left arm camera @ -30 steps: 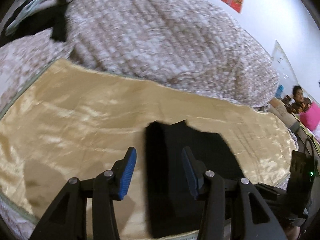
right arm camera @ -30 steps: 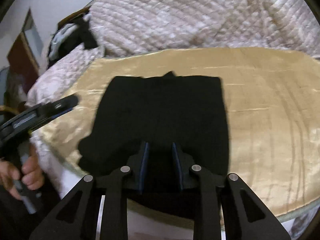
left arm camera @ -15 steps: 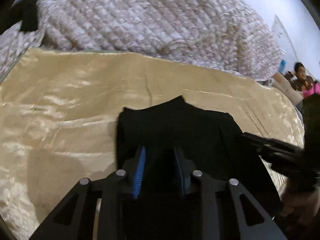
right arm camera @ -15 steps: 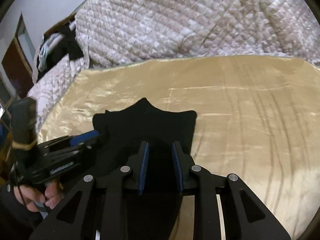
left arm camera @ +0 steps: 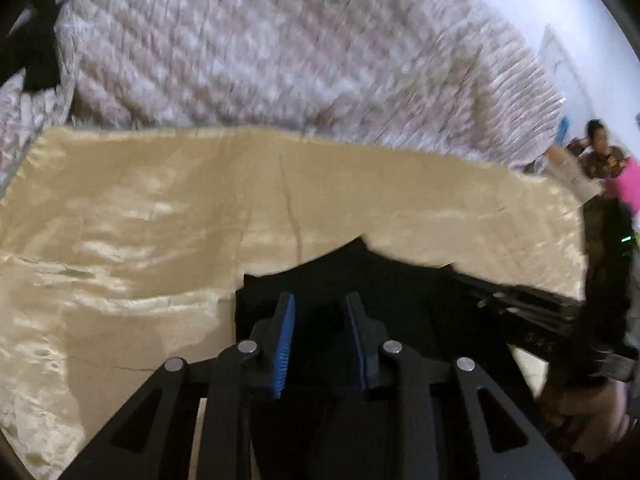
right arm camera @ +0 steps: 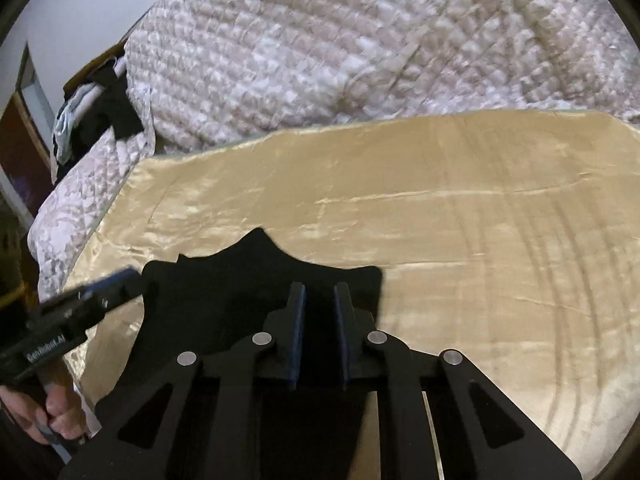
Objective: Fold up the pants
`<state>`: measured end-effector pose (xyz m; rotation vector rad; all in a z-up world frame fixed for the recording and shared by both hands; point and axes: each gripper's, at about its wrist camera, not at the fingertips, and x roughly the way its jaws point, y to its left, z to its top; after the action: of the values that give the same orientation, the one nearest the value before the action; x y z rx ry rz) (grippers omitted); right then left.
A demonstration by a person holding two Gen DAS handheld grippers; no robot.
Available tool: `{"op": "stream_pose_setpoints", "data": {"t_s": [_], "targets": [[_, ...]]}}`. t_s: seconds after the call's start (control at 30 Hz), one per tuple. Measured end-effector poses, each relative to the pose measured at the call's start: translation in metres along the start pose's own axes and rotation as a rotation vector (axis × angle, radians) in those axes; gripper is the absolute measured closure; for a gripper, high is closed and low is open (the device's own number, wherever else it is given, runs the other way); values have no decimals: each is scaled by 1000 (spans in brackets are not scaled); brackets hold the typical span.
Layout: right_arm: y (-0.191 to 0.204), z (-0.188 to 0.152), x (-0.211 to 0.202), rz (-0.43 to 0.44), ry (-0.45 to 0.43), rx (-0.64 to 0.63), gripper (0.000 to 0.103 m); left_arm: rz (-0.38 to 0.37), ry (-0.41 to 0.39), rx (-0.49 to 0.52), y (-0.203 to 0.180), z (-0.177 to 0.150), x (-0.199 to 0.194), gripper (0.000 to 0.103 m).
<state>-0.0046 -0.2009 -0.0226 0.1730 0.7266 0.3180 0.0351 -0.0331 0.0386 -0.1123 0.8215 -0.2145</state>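
The black pants (left arm camera: 360, 276) lie near the front edge of a gold satin sheet (left arm camera: 160, 216), and show in the right wrist view too (right arm camera: 248, 276). My left gripper (left arm camera: 320, 308) is shut on the near edge of the pants at their left side. My right gripper (right arm camera: 320, 296) is shut on the near edge at their right side. Both lift that edge, so the cloth hangs between them and bulges to a peak at the far side. Each gripper shows in the other's view, the right one (left arm camera: 520, 304) and the left one (right arm camera: 92, 300).
A quilted pale blanket (right arm camera: 360, 48) is heaped behind the gold sheet (right arm camera: 480, 208). Dark clothes (right arm camera: 100, 116) lie at the bed's far left corner. A person (left arm camera: 600, 148) sits at the far right by a white wall.
My left gripper went from open beside the pants to shut on their near edge. Both grippers raised that edge and pulled the pants nearer, so the flat cloth now bunches up.
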Motion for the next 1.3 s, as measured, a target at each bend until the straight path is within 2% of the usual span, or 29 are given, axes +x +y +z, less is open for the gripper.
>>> {"op": "stream_pose_setpoints", "data": {"t_s": [0.07,0.23,0.4,0.67,0.8,0.93,1.1,1.3], "targets": [[-1,2,14,-28,38,1,90,-5,3,-3,3,-6,8,73],[-6,-1,10,-30,28,37,88,26,-20,6,1,-14,-1,73],[0,-15,-21,-50,-16,19,86,67,-40,42,-5,-25,-21,74],[21,-52,-62,-32,-46,-31,84,83,-79,60,-18,-52,-52,73],[28,-71,-70,-42,-38,-41,84,96,-65,56,-19,-71,-60,73],[43,-86,-81,-49,-70,-80,83,102,-48,32,-17,-89,-62,73],[49,-107,-70,-71,-40,-107,83,106,-51,21,-14,-95,-61,69],[47,-112,-69,-63,-63,-104,83,115,-58,19,-14,-97,-60,69]]}}
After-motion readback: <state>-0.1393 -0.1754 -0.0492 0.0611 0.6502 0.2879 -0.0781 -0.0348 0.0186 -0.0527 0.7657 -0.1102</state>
